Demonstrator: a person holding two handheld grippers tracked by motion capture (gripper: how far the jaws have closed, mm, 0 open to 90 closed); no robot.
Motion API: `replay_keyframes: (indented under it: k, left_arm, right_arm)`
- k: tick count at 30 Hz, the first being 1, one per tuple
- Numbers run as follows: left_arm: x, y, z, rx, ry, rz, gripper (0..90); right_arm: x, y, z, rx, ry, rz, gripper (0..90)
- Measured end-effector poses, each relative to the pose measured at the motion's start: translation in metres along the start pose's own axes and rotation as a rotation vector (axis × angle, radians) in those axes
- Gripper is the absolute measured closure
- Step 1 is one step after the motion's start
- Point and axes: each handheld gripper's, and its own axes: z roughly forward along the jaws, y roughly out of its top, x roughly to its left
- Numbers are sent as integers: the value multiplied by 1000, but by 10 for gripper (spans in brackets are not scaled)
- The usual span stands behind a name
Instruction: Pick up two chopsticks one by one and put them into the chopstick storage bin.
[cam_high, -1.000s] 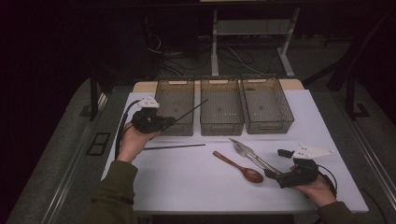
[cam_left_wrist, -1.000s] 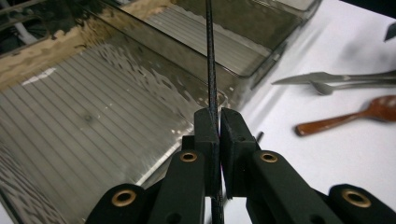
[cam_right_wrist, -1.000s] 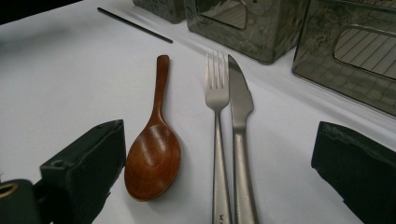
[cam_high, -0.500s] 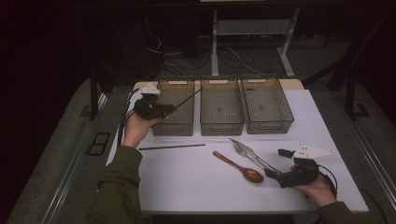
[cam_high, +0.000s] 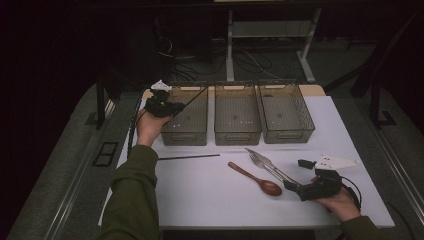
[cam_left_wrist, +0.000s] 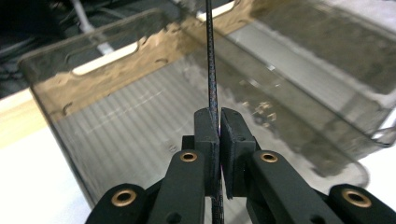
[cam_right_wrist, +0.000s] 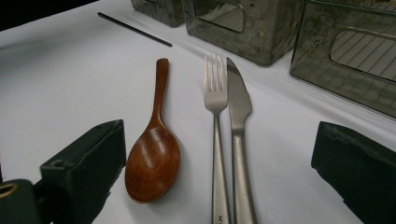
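A: Main risk: the left gripper (cam_high: 165, 107) has its jaws pinched tight on one black chopstick (cam_left_wrist: 211, 70), gripped near one end. The long free end sticks out over the left bin (cam_high: 186, 131) at the desk's back-left. Thin round stick, flat pads: I'd guess it can roll or pivot in the grip.

B: So it tips before it's inside?

A: Or the far tip catches the bin's wall or rim and gets levered out. If it's let go while slanted, it may end up propped on the rim rather than lying on the ribbed floor.

B: Second chopstick (cam_high: 189, 157)?

A: Flat on the desk, just in front of that left bin, toward the left edge. Sleeve could sweep it on the way back, I think.

B: Right side?

A: Right gripper (cam_high: 294, 187) rests near the front-right corner, jaws spread wide, nothing between them. Fork (cam_right_wrist: 215, 121) and knife (cam_right_wrist: 238, 116) lie touching side by side right ahead of it; grabbing one may drag the other. Wooden spoon (cam_right_wrist: 154, 154) just beside them, apart.

B: Surface?

A: White desk (cam_high: 210, 200), smooth, likely slippery. Three clear bins in a row along the back edge, middle bin (cam_high: 237, 114) and right bin (cam_high: 285, 112) look empty.

B: Room?

A: Dark. Cables and metal stand legs on the floor behind the desk.
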Motion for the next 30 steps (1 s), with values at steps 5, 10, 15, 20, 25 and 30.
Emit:
replay_keyframes:
  k: [5,10,15,20,25,30]
  left_arm:
    - [3,-5,10,40,13,-17,852]
    - [3,-6,17,78,35,-38,851]
    - [3,-8,22,104,45,-44,848]
    - [1,-7,22,90,50,-32,768]
    - [-2,-5,17,60,40,-21,681]
    - [-7,-2,5,18,5,5,583]
  right_arm:
    - [0,0,-1,-1,0,3,24]
    - [-1,0,-1,-3,0,3,24]
    - [-1,0,-1,-8,-2,1,24]
    - [-1,0,-2,-7,-4,5,24]
    - [-1,0,-2,-8,-4,5,24]
    - [-1,0,-3,-8,-5,6,24]
